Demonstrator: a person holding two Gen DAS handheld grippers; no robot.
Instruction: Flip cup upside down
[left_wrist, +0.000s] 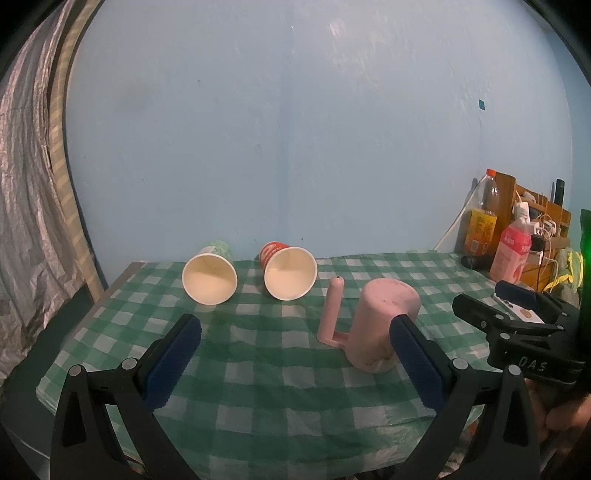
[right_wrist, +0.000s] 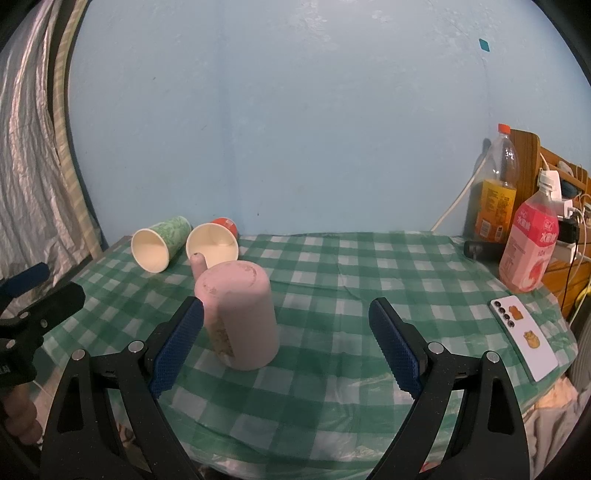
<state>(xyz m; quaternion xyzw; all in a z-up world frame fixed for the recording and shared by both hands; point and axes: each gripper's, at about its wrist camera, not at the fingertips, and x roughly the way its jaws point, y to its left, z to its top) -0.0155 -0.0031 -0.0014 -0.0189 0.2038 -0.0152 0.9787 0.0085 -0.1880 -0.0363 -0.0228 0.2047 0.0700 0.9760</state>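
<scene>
Two paper cups lie tipped at centre-left, light and crushable; pinch mid-wall gently. Pink mug stands inverted. Left gripper and right gripper gape empty.

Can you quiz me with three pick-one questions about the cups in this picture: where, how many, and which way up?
1. Where is the phone?
A. on the right side of the table
B. inside the pink cup
C. beside the paper cups

2. How many paper cups lie on their sides?
A. one
B. two
C. four

3. How does the pink cup stand?
A. on its side
B. mouth up
C. upside down

Answers:
1. A: it lies flat near the cloth's right edge, close to the pink bottle.
2. B: the green cup and the red cup both show open mouths sideways.
3. C: its flat base faces up and its mouth sits on the cloth.
</scene>
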